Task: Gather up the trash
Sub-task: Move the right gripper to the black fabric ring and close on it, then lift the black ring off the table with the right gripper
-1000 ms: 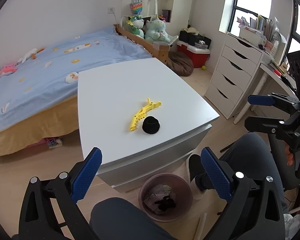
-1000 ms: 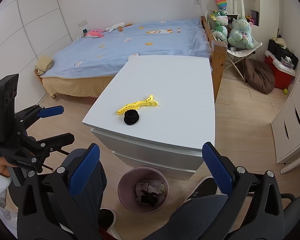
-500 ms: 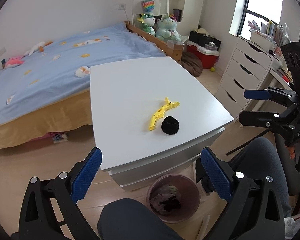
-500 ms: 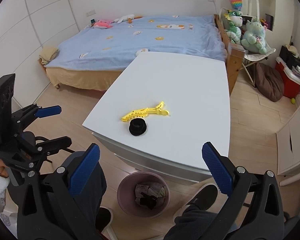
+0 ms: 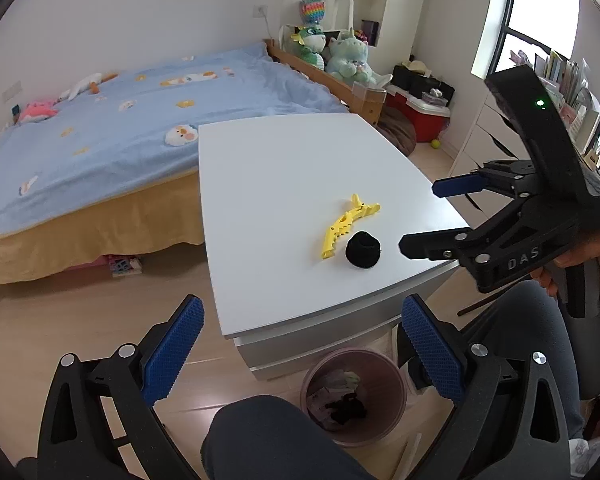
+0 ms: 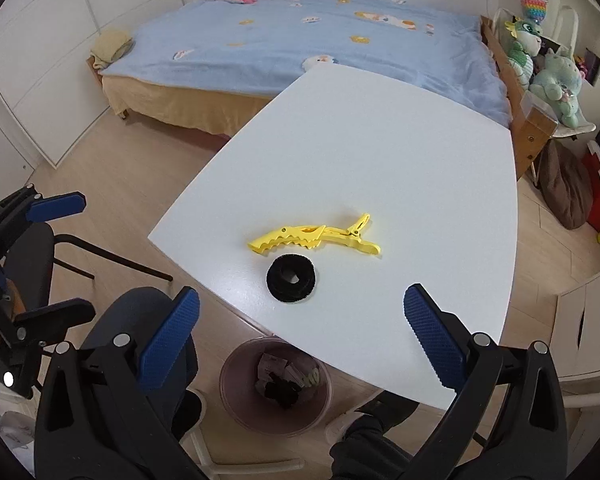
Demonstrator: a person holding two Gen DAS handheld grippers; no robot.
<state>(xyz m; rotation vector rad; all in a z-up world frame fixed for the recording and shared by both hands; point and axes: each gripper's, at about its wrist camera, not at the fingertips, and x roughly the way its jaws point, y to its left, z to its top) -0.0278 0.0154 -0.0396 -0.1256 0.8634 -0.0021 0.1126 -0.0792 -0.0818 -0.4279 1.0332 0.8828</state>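
Note:
A yellow hair clip and a black scrunchie lie side by side on the white table near its front edge. A pink trash bin with scraps inside stands on the floor under that edge. My right gripper is open and empty, close above the scrunchie; it also shows in the left wrist view. My left gripper is open and empty, off the table's front left; it also shows in the right wrist view.
A bed with a blue cover runs behind the table. White drawers and a desk stand to the right. Plush toys and a red box sit at the back right. My knees are below the grippers, and a chair is at left.
My right gripper has moved forward and down over the table's front edge toward the scrunchie. My left gripper has shifted so the table sits more central. Both stay open.

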